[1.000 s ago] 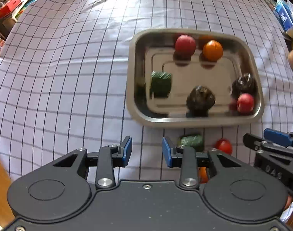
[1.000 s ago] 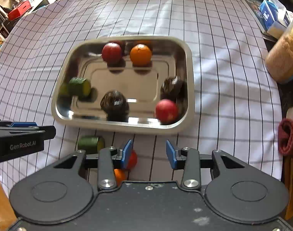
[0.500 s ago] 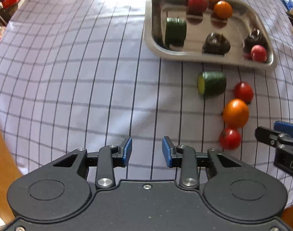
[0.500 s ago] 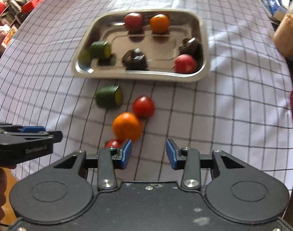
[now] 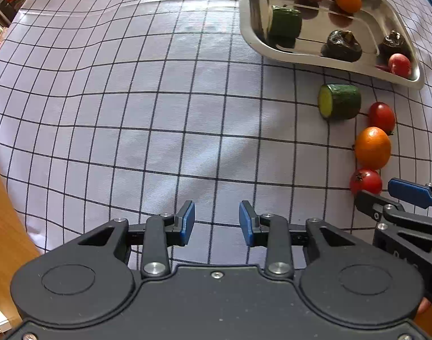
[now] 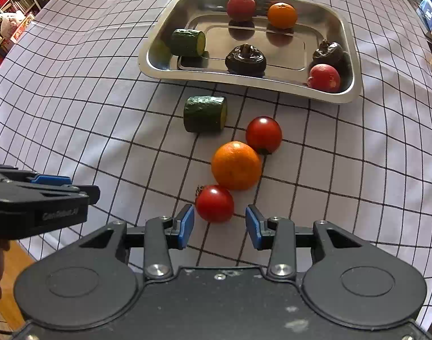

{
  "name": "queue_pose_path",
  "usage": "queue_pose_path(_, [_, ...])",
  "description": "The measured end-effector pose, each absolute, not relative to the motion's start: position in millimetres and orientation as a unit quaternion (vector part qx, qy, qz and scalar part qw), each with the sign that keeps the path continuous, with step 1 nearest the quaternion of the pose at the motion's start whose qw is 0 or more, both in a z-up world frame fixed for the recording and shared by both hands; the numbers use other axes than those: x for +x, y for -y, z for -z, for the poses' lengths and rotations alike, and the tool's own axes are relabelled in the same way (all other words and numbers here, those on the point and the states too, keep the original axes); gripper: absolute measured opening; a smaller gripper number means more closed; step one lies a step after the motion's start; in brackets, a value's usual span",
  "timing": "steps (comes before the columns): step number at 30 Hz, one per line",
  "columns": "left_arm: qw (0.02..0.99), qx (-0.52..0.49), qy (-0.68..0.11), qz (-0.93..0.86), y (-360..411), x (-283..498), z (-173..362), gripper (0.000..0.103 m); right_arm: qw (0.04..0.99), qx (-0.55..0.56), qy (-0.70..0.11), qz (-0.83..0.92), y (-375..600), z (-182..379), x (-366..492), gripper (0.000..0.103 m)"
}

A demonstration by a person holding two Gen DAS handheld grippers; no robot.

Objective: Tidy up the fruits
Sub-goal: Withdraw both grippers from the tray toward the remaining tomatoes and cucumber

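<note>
A steel tray point(image 6: 148, 62) at the far side holds a cucumber piece point(image 6: 187, 42), a red fruit point(image 6: 241, 7), an orange point(image 6: 282, 15), two dark wrinkled fruits and another red fruit point(image 6: 323, 78). On the checked cloth in front of it lie a cucumber piece point(image 6: 204, 113), a tomato point(image 6: 263, 134), an orange point(image 6: 235, 165) and a second tomato point(image 6: 214, 204). My right gripper point(image 6: 218, 223) is open, its blue pads just behind that nearest tomato, not touching it. My left gripper point(image 5: 216, 221) is open over bare cloth, left of the fruit row, with nothing between its pads.
The checked tablecloth point(image 5: 131, 113) stretches wide to the left of the tray. A wooden floor strip point(image 5: 3, 226) marks the table's near-left edge. Shelves with clutter point(image 6: 12, 14) stand at the far left, and blue packets point(image 6: 428, 14) at the far right.
Both grippers drew back from the tray toward the near edge and sank. The loose fruits on the cloth came into full view, and the right gripper now sits behind the nearest tomato.
</note>
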State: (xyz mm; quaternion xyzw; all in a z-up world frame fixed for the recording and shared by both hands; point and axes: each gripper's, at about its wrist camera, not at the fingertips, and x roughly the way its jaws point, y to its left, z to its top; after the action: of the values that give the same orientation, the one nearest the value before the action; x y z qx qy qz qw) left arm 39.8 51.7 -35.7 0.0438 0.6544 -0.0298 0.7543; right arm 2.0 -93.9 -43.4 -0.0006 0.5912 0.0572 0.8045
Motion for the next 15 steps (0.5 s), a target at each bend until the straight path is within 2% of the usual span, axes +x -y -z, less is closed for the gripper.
queue_pose_path(11, [0.748, 0.043, -0.661, 0.039, -59, 56, 44, 0.044, 0.797, 0.005, -0.603, -0.038, 89, 57, 17, 0.042])
queue_pose_path(14, [0.747, 0.046, -0.662, 0.047, -55, 60, 44, 0.044, 0.791, 0.016, -0.611, -0.04, 92, 60, 20, 0.032])
queue_pose_path(15, [0.747, 0.047, -0.661, 0.051, -53, 62, 43, 0.044, 0.789, 0.022, -0.613, -0.043, 94, 59, 20, 0.033])
